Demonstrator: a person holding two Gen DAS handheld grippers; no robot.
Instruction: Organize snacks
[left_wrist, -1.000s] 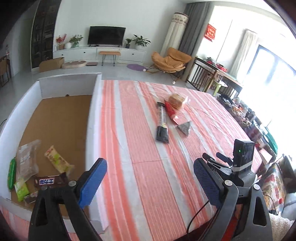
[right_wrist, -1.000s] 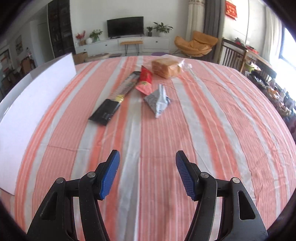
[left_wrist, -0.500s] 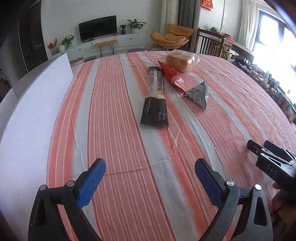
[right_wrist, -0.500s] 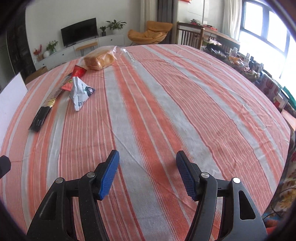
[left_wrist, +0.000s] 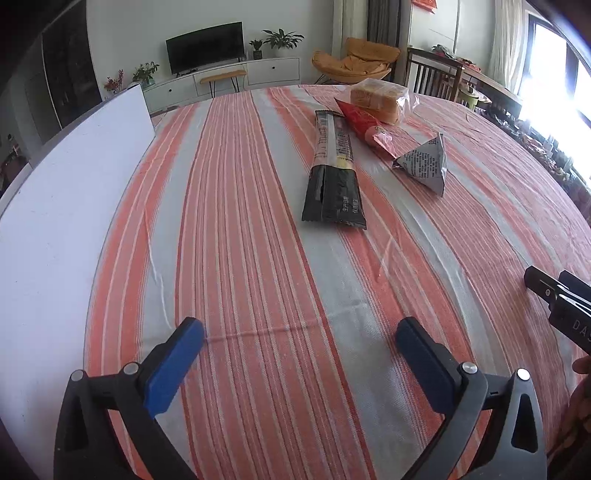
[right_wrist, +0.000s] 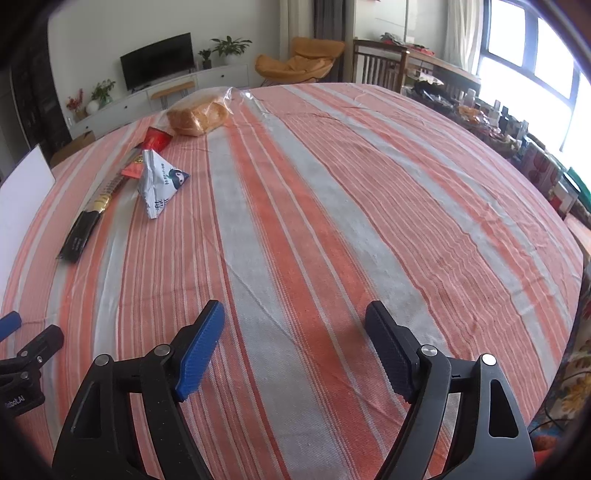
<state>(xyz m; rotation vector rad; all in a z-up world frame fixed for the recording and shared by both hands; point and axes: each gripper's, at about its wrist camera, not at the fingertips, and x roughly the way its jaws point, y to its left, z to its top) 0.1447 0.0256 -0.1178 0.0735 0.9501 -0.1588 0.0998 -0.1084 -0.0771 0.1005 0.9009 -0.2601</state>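
Striped bench (left_wrist: 258, 258) ahead: my left fingers (left_wrist: 300, 338) spread, I'd advance squarely onto the black pack (left_wrist: 334, 184), straddling its width.

Orange, white and grey stripes under dark and red wrappers

The desk (left_wrist: 240, 206) is covered in a cloth striped orange-red, pale grey and white. The long packet (left_wrist: 334, 177) is coloured black with a gold band and white print; the cone-shaped packet (left_wrist: 364, 123) is coloured red. The pyramid pouch (left_wrist: 424, 164) is printed grey and white, with a dark blue figure. The bread (left_wrist: 376, 99) is golden brown under clear wrap. The box wall (left_wrist: 55, 206) is plain white. Blue pads are carried on black fingers (left_wrist: 173, 369).
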